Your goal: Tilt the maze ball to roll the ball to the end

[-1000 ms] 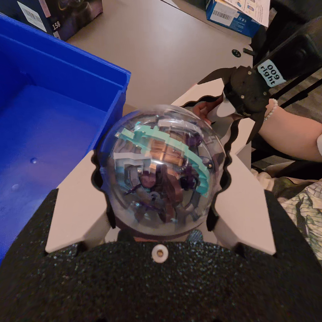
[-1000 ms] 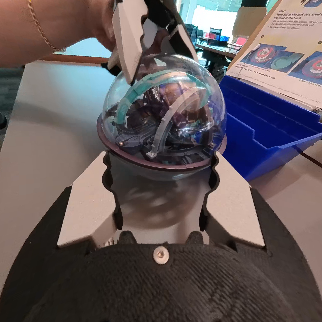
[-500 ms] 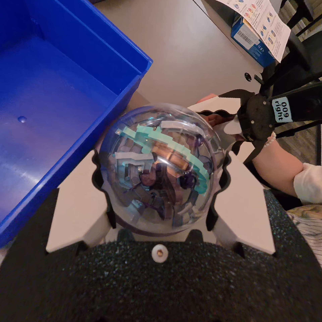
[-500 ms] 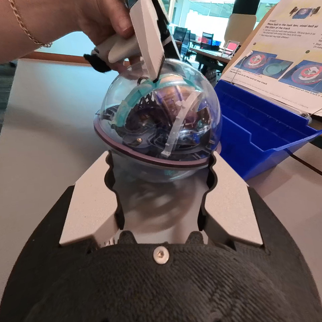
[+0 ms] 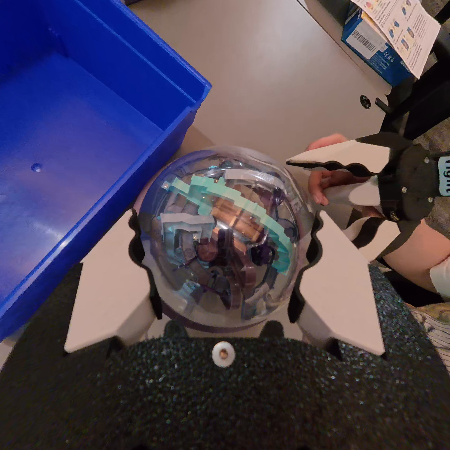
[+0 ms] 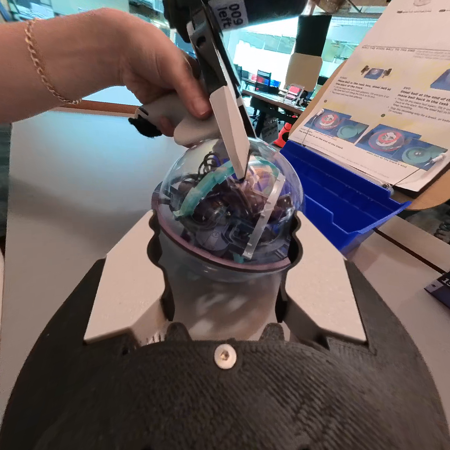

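Left wrist view, left to right: open blue plastic bin (image 5: 73, 136) at far left, then the clear plastic sphere with the teal, grey and purple track inside, i.e. the maze ball (image 5: 219, 233), just beside the bin's near corner over the grey tabletop (image 5: 255, 73). Left gripper (image 5: 225, 239) comes down from above, jaws clenched on the maze ball at its widest, one white finger per side. Right gripper (image 5: 309, 180) sits at the sphere's right edge; from its own view it cradles the lower half below the purple seam, jaws grasping the maze ball (image 6: 226, 214) with both pads touching the shell. Blue cardboard box (image 5: 375, 48) with a paper sheet on it at far right. Seam looks tilted, so my read is we're mid-tilt. Can't find the small steel ball in the track, so progress unknown. Next move calls for slow coordinated wrist rotation with both grips held firm; the smooth shell could slip between the pads
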Available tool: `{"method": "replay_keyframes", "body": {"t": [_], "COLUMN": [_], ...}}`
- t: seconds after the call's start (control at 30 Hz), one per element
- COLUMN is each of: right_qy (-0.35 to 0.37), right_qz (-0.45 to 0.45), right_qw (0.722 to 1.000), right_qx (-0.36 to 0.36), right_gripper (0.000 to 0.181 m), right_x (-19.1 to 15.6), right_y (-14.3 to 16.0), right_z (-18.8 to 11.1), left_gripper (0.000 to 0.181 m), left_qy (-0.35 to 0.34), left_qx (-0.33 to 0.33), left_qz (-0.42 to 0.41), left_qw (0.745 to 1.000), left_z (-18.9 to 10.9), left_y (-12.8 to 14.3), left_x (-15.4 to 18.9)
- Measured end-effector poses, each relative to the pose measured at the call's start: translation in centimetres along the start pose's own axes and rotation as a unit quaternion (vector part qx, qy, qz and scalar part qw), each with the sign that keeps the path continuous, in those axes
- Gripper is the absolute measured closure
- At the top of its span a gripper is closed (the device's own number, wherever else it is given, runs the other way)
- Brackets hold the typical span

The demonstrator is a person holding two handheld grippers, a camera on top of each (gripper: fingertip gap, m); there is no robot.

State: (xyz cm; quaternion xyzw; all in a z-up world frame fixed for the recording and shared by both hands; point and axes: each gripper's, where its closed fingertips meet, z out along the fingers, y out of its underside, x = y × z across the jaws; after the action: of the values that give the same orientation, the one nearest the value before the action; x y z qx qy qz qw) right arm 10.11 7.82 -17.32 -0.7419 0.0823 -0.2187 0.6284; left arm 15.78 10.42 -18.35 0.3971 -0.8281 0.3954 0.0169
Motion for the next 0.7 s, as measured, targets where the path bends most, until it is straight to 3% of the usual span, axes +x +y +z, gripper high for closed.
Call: {"method": "replay_keyframes", "body": {"t": [0.17,0.5,0.7], "right_qy": [0.036,-0.023,-0.028], "right_qz": [0.013,0.008,0.018], "right_qw": [0.999,0.999,0.998], "right_qx": [0.002,-0.049,-0.048], "right_gripper": [0.082,0.081,0.080], "right_x": [1.3,1.4,1.6], "right_y": [-0.8,0.6,0.8], "right_z": [0.8,1.9,1.7], "left_gripper": [0.047,0.048,0.068], "left_qy": [-0.002,0.009,0.054], "left_qx": [0.002,-0.005,0.008], "left_qz": [-0.019,-0.004,0.022], "left_qw": [1.000,1.000,0.998], "left_z": [0.0,-0.9,-1.9], "left_y": [-0.1,0.1,-1.2], "left_x": [-0.3,-1.3,-1.0]}}
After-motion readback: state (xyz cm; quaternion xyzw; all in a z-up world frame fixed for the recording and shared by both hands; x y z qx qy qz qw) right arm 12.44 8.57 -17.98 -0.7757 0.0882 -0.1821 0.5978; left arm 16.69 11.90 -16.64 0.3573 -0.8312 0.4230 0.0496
